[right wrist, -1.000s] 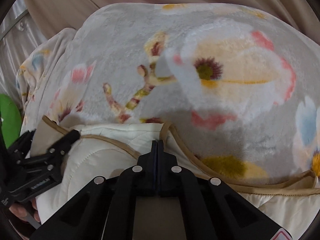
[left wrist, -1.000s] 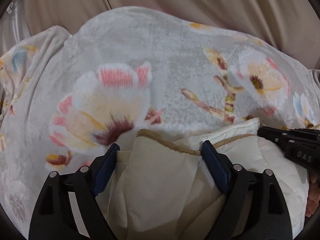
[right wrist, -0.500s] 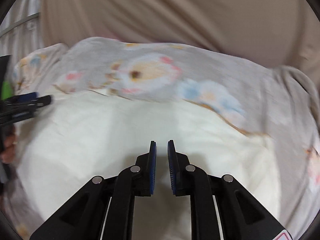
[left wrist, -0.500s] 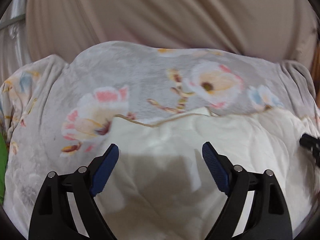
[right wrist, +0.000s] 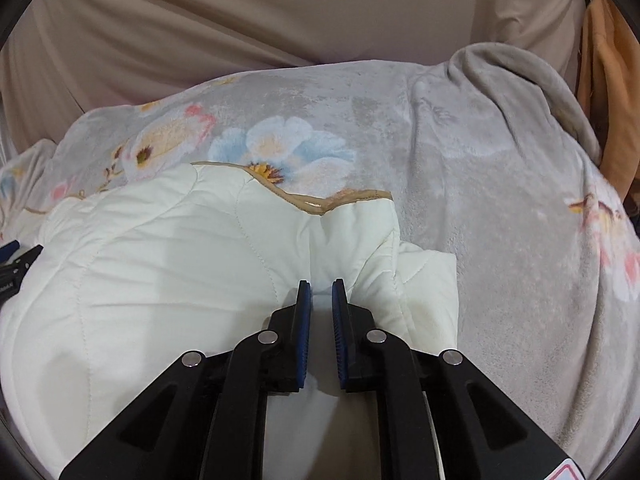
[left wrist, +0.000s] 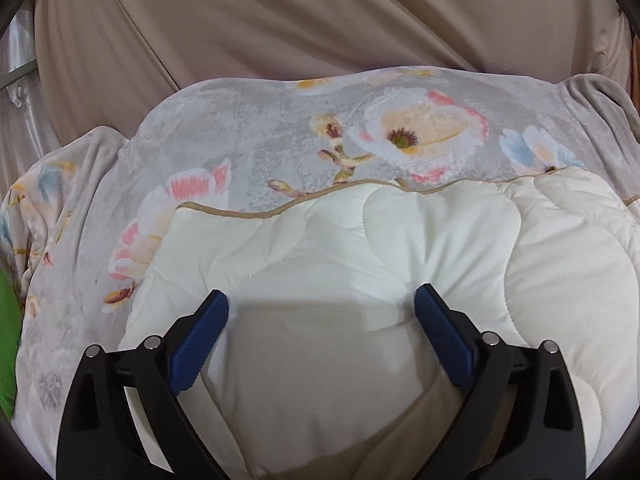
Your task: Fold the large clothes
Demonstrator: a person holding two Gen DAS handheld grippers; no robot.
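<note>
Cream quilted garment (left wrist: 360,256) with tan piping, lying folded on a grey floral blanket (left wrist: 248,148) before a beige curtain (left wrist: 280,20); left gripper (left wrist: 320,308) fingers spread wide above it, right gripper (right wrist: 321,292) fingers narrowly apart over its bunched right edge, holding nothing.

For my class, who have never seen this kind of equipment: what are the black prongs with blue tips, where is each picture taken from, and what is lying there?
Each picture comes from a camera mounted on a hand-held two-finger gripper, looking along its fingers. The left gripper stands wide open above a cream quilted garment. The right gripper has a narrow gap with a fold of that garment between its blue pads; whether it grips is unclear. The garment lies on a grey floral blanket, with a beige curtain behind.
</note>
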